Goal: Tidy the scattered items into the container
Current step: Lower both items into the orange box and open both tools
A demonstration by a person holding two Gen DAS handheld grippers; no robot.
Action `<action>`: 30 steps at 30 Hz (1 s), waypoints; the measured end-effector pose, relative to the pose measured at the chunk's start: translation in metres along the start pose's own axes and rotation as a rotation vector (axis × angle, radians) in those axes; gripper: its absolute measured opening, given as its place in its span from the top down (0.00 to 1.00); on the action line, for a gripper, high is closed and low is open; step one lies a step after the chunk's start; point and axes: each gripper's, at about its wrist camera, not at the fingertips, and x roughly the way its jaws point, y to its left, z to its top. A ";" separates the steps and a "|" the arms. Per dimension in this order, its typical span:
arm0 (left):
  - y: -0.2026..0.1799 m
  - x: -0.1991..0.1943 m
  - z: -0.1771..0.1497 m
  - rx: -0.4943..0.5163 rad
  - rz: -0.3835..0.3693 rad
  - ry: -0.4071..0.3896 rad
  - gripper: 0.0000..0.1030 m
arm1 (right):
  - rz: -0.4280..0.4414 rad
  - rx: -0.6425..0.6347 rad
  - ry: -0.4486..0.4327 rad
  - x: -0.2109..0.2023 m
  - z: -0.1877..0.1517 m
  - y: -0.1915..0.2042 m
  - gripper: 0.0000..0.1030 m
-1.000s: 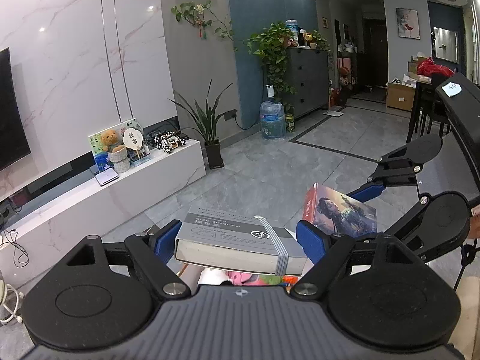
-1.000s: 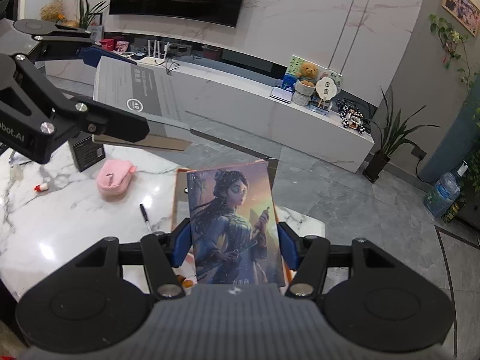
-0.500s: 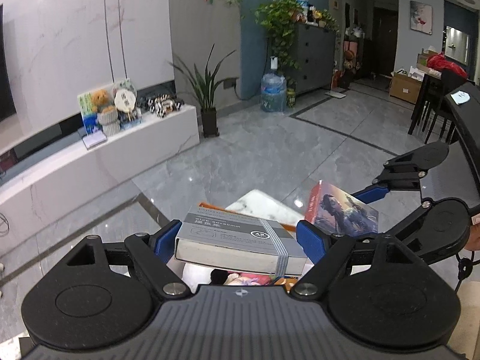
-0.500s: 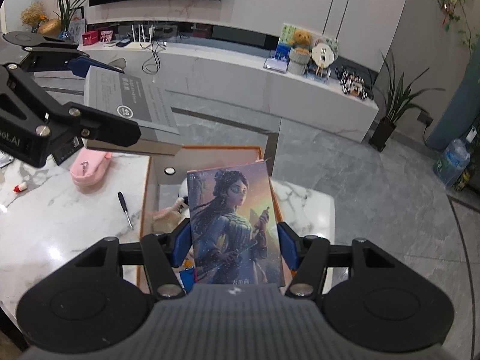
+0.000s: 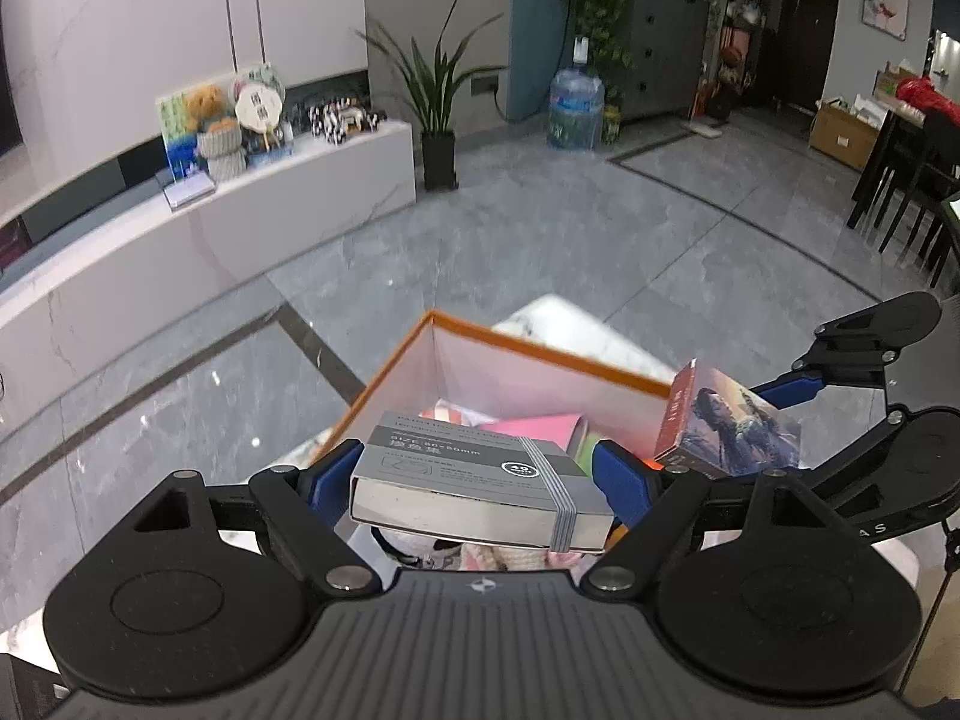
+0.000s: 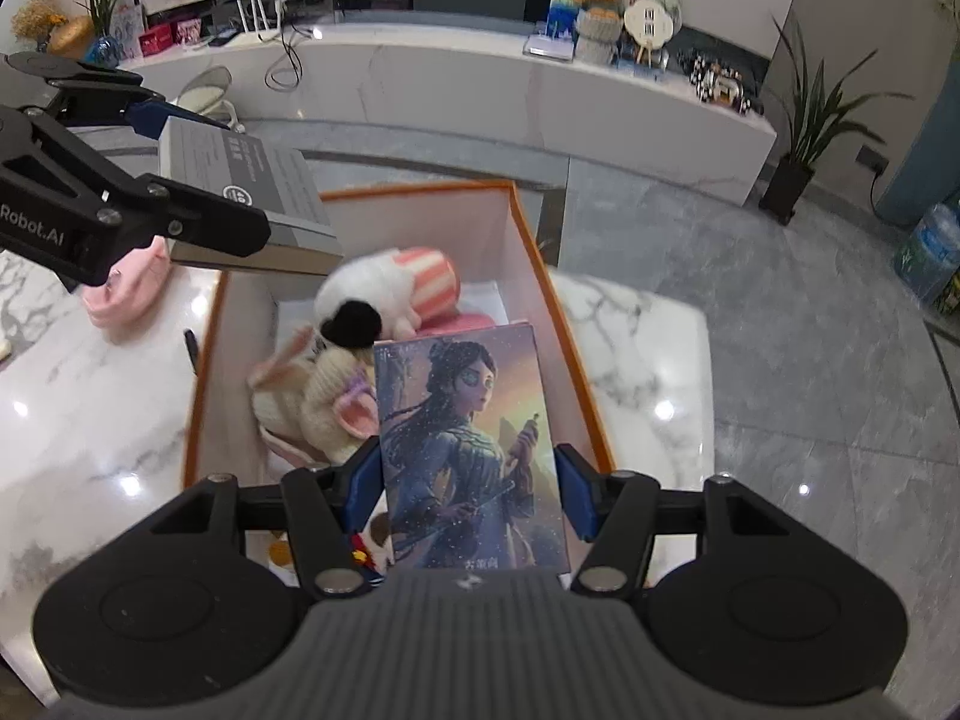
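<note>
Books were up in both grippers, held over the orange-rimmed box on the marble table. The left gripper had its blue pads clamped on a thick grey banded book, lying flat and hiding most of what lay under it. The right gripper pinched an illustrated card box showing a painted figure, its near edge cut off by the gripper body. Only the right wrist view looked down into the box: a white and pink striped plush, a cream bunny plush, something pink beneath. From the left wrist view, just a pink pad and blurred scraps. Outside, on the left, a pink pouch and a pen, both partly hidden.
</note>
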 end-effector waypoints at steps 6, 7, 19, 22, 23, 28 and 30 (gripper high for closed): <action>0.010 0.027 -0.010 -0.008 0.012 0.051 0.06 | 0.010 0.006 0.049 0.029 -0.008 -0.005 0.40; 0.012 0.031 -0.012 -0.009 0.015 0.059 0.06 | 0.012 0.007 0.056 0.033 -0.009 -0.006 0.40; 0.027 0.066 -0.031 -0.019 0.029 0.143 0.06 | 0.028 0.013 0.118 0.065 -0.019 -0.010 0.40; 0.029 0.072 -0.035 -0.017 0.028 0.162 0.06 | 0.016 -0.007 0.121 0.068 -0.021 -0.009 0.39; 0.028 0.074 -0.036 -0.012 0.028 0.169 0.06 | 0.017 -0.010 0.122 0.069 -0.021 -0.009 0.39; 0.023 0.084 -0.045 0.035 0.054 0.189 0.07 | 0.015 -0.026 0.127 0.070 -0.021 -0.005 0.39; 0.019 0.085 -0.047 0.058 0.071 0.192 0.07 | 0.024 -0.018 0.137 0.072 -0.022 -0.004 0.39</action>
